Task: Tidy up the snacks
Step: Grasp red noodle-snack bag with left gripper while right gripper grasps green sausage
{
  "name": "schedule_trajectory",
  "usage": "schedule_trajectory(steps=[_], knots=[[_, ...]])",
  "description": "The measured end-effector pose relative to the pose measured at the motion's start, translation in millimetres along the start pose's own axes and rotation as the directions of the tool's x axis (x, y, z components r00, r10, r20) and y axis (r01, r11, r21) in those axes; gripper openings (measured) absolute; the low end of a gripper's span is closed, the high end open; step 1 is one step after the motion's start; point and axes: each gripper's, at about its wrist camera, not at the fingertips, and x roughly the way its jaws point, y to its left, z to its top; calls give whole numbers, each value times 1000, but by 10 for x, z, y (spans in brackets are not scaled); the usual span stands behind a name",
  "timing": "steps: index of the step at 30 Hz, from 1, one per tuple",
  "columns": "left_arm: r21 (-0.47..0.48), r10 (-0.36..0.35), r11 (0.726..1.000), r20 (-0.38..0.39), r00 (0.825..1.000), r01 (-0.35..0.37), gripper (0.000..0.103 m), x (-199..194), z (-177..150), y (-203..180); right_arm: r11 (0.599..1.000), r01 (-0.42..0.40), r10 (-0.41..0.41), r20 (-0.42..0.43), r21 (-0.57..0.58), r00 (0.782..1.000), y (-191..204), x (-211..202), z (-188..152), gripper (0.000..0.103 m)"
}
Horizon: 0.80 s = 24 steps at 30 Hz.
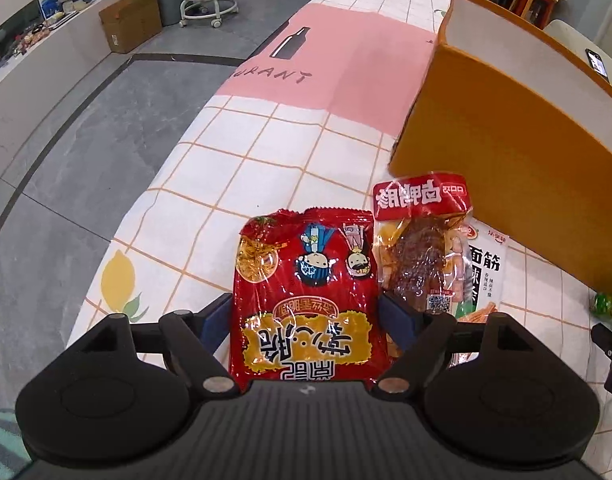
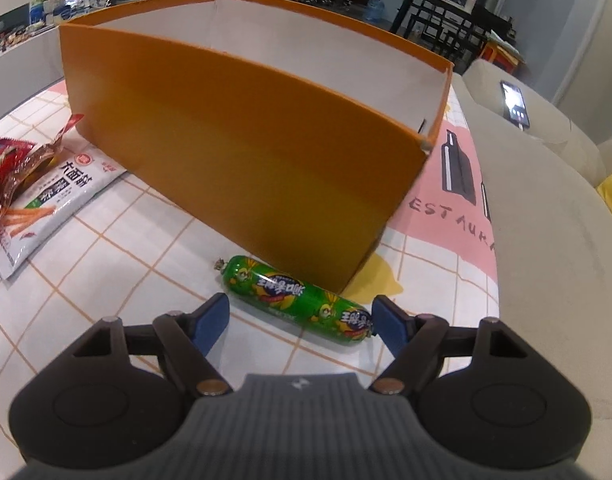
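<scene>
A red snack bag [image 1: 306, 300] lies flat on the checked tablecloth [image 1: 242, 168], between the blue pads of my left gripper [image 1: 306, 314]. That gripper is open, with a thin gap on each side of the bag. To the bag's right lie a clear pack with a red header [image 1: 421, 248] and a white noodle-snack pack [image 1: 485, 268]. A green sausage [image 2: 298, 296] lies slanted in front of the orange box [image 2: 246, 160]. My right gripper [image 2: 300, 322] is open around the sausage, whose right end is close to the right pad. The box interior looks bare as far as it shows.
The orange box [image 1: 505, 160] stands tall just behind the snacks. The table's left edge [image 1: 154, 184] drops to a grey floor. A beige sofa [image 2: 545, 240] with a phone [image 2: 515, 104] on it borders the table's right side. The white pack [image 2: 46, 204] lies at the left.
</scene>
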Motion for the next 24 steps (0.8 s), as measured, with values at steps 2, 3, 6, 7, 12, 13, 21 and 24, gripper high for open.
schedule_trajectory(steps=[2,3,6,7,12,13,21,24], knots=[[-1,0,1000,6,1000,0,94,3,-7,1,1000,-12,12,-15,1,1000,30,-42,18,70],[1,1,1000,8,1000,-1,94,2,-13,-2,1000,-23,23,-18,-1,1000,53,-81,20,65],[16,-1,1000,8,1000,1,94,-3,-27,-13,998,-70,70,-16,-1,997,131,-201,14,58],[19,-5,1000,6,1000,5,94,-6,-30,-13,997,-82,82,-12,1,997,154,-230,12,56],[13,-25,1000,-1,1000,25,94,-22,-47,30,996,-91,92,34,-20,995,227,-309,15,52],[7,-28,1000,-2,1000,28,94,-20,-49,42,997,-66,68,45,-38,997,244,-300,22,52],[-19,-32,999,-9,999,32,95,23,-34,36,998,-58,58,34,3,998,167,-75,62,52],[-30,-29,999,-7,1000,28,96,45,-20,28,996,-84,84,50,-6,995,196,-86,71,52]])
